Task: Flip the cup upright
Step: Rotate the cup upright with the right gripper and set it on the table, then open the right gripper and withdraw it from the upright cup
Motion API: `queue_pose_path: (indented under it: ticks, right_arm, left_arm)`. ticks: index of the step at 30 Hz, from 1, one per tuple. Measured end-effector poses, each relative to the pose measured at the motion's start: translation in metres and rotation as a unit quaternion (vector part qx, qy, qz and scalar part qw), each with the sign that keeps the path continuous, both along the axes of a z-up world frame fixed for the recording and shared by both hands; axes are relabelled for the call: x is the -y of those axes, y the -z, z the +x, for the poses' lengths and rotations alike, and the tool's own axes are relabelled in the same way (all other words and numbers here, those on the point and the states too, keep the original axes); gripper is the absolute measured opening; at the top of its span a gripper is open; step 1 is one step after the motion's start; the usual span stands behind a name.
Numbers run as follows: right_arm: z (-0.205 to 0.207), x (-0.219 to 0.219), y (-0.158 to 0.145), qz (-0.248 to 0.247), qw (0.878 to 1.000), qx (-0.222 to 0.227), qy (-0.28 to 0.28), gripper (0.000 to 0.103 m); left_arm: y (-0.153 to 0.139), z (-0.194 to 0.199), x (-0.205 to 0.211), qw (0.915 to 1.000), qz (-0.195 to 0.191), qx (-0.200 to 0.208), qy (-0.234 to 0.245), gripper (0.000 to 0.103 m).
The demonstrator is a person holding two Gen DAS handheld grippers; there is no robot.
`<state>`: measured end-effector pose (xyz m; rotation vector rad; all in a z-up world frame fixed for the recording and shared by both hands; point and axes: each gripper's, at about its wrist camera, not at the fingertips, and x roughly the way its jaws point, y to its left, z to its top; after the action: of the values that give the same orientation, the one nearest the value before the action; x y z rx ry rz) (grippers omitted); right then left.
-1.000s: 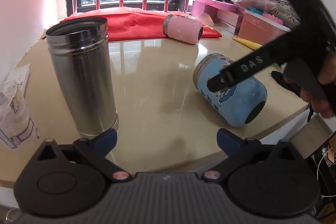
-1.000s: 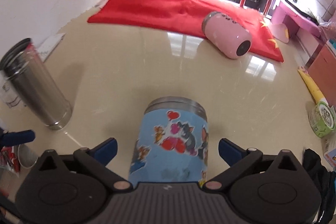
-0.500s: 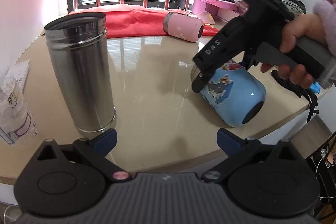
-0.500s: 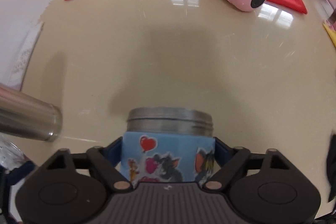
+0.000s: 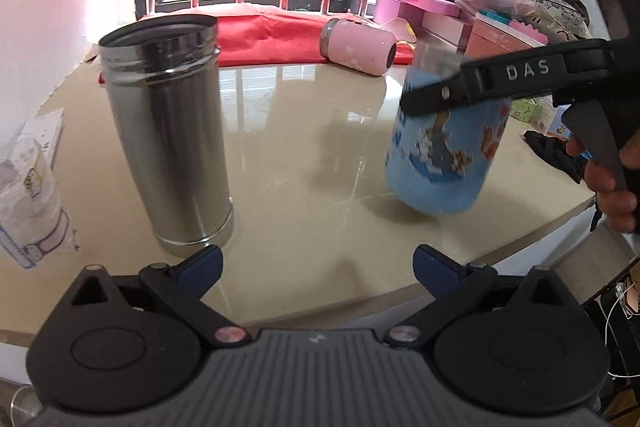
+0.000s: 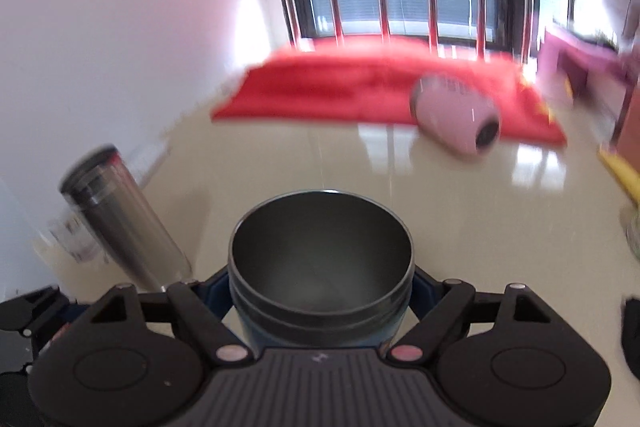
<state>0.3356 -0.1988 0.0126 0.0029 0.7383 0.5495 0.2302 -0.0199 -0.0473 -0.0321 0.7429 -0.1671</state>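
The blue cartoon cup (image 5: 444, 151) is held nearly upright, slightly tilted, its base just above or touching the beige table (image 5: 304, 131). My right gripper (image 6: 320, 287) is shut on it; its open dark mouth (image 6: 320, 251) faces up in the right wrist view. The right gripper's arm (image 5: 504, 79) crosses the cup's upper part in the left wrist view. My left gripper (image 5: 316, 261) is open and empty near the table's front edge. A pink cup (image 5: 360, 45) lies on its side at the back, also in the right wrist view (image 6: 456, 115).
A tall steel cup (image 5: 168, 143) stands upright at the left, close to my left fingers; it also shows in the right wrist view (image 6: 120, 223). A red cloth (image 5: 264, 35) covers the table's back. A packet (image 5: 28, 199) lies far left. Boxes (image 5: 460, 15) crowd the right.
My right gripper closed on the lying blue cup, lifted it and turned it mouth-up. The left gripper has stayed still and open.
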Motion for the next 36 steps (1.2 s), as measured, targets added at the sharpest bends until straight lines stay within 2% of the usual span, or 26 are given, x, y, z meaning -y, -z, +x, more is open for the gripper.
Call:
queue_pose_path:
  ticks: [3,10,16,19,22,24,25,26,30,36]
  right_arm:
    - [0.001,-0.006,0.000,0.019,0.999,0.034,0.007,0.083]
    - [0.001,-0.037,0.008,-0.009,0.994,0.108,-0.001,0.083]
    - [-0.002,-0.051,0.030,-0.020,0.994,0.112,-0.006,0.083]
    - [-0.013,-0.058,0.035,-0.034,0.988,0.150,-0.013,0.084]
    - [-0.013,-0.057,0.036,-0.025,0.988,0.149,-0.003,0.084]
    - [-0.010,-0.053,0.034,-0.012,0.991,0.135,-0.001,0.090]
    - [-0.010,-0.050,0.033,-0.004,0.991,0.131,0.001,0.100]
    - [-0.012,-0.047,0.031,0.004,0.991,0.134,0.005,0.103]
    - [-0.039,-0.032,0.013,0.036,0.985,0.171,0.006,0.103]
    - [-0.107,-0.006,-0.006,0.045,0.973,0.227,0.015,0.103]
  left_arm:
    - [-0.002,-0.002,-0.002,1.0000,0.005,0.002,-0.007,0.103]
    - [-0.004,-0.005,-0.007,0.9998,0.007,0.006,-0.018,0.103]
    - [-0.004,-0.007,-0.007,0.9997,0.008,0.006,-0.024,0.103]
    - [-0.005,-0.008,-0.006,0.9995,0.009,0.007,-0.028,0.103]
    - [-0.007,-0.010,-0.006,0.9993,0.010,0.008,-0.034,0.103]
    - [-0.008,-0.011,-0.006,0.9991,0.012,0.010,-0.038,0.103]
    - [-0.008,-0.012,-0.006,0.9990,0.013,0.010,-0.041,0.103]
    - [-0.009,-0.014,-0.006,0.9989,0.013,0.012,-0.044,0.103]
    - [-0.015,-0.024,-0.003,0.9983,0.015,0.024,-0.051,0.103]
    - [-0.031,-0.053,0.009,0.9965,0.017,0.063,-0.052,0.103]
